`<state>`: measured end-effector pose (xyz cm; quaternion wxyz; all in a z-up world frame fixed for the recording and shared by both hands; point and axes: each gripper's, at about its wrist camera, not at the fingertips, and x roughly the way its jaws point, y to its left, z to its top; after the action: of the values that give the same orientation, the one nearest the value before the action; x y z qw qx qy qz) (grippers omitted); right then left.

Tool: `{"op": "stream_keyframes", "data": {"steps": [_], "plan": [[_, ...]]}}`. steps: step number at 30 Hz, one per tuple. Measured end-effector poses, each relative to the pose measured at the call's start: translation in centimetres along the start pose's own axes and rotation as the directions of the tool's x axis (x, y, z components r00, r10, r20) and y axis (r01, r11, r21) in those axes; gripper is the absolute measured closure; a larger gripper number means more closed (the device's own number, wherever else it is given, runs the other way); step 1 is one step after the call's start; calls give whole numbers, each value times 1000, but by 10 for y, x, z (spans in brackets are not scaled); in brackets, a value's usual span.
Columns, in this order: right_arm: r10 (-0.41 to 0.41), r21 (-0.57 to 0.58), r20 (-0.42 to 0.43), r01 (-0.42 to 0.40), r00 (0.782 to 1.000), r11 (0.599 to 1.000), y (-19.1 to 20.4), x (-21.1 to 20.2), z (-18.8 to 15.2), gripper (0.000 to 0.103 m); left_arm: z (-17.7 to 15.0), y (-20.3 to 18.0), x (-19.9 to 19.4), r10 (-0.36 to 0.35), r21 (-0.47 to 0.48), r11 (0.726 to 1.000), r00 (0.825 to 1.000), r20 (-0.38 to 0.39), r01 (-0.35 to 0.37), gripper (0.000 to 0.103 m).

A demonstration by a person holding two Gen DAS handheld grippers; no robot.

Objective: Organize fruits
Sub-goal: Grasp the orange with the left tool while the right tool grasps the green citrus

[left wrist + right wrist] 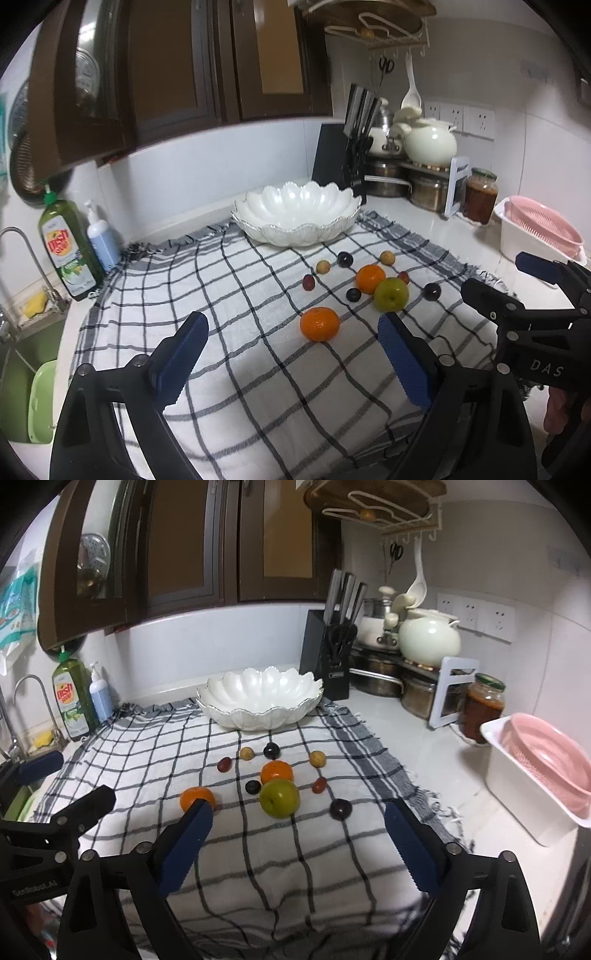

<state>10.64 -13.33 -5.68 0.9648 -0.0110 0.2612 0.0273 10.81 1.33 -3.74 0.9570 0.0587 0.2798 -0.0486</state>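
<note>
Nothing is sorted yet: the bowl (260, 698) sits empty at the back of the cloth (229, 853) while two oranges (276, 771), an apple (279, 797) and small fruits lie loose before it, and the left gripper (291, 354) and right gripper (297, 843) both hover spread wide, holding nothing

My matt black plastic left gripper (291, 343) hovers above checked woven cloth (229, 295); glossy white scalloped ceramic bowl (295, 214) at twelve o'clock.
</note>
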Motion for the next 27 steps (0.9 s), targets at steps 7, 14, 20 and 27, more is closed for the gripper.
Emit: {"op": "stream_keyframes", "data": {"steps": [7,14,20,27], "plan": [[25,20,-87,-23,996,1000,2,53,3,16,1,1,52,-46,29,998,995,-86,49,15],[57,60,-184,-47,981,997,1,103,1,24,-4,-4,100,-117,46,991,976,-183,127,22],[69,50,-231,-59,970,997,7,130,-1,29,-9,-6,129,-151,51,985,961,-232,167,29],[90,67,-285,-74,954,995,8,154,-4,39,-11,-8,152,-188,40,977,941,-283,207,40]]}}
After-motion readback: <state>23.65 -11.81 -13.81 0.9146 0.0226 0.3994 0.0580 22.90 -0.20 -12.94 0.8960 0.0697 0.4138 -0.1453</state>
